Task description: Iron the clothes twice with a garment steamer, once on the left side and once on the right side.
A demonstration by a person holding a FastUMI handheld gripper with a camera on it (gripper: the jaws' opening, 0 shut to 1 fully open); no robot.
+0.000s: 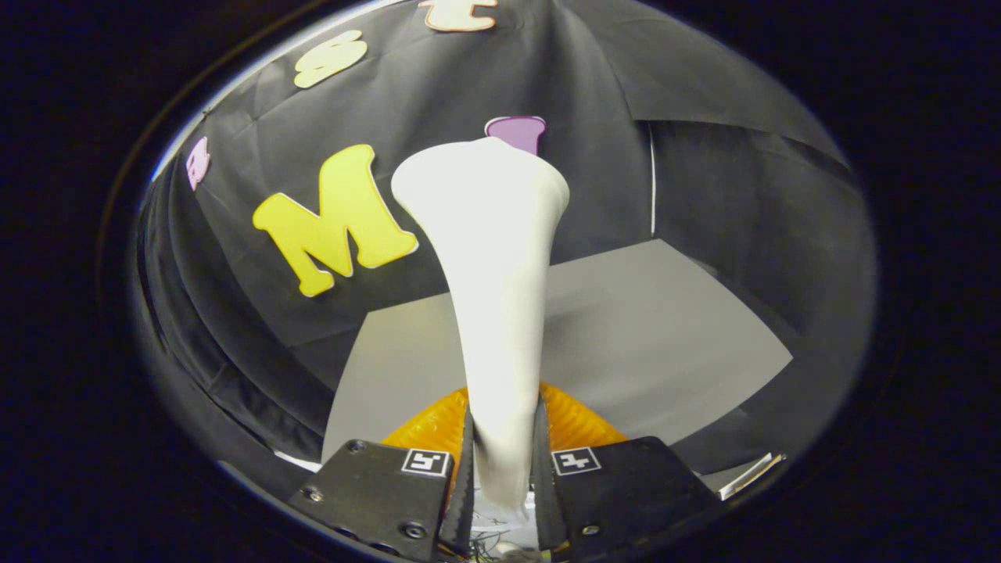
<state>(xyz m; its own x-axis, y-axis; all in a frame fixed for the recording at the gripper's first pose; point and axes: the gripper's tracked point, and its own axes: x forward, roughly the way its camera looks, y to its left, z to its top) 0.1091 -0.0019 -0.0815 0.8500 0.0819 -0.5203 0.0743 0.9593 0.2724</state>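
The gripper point(504, 477) is seen clamped on the slim handle of the white garment steamer point(493, 274), both fingers pressed against it. The steamer's long axis is carried straight ahead along the fingers, its flared head pointed away above the grey counter point(665, 344); an orange ribbed object point(575, 422) lies just beneath, and no clothes can be made out.

one steamer point(489, 258), one orange object point(575, 426), one claw point(503, 477)

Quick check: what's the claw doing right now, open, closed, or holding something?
Claw: closed on the white garment steamer, gripping its handle between both fingers, head pointing away above the orange object.
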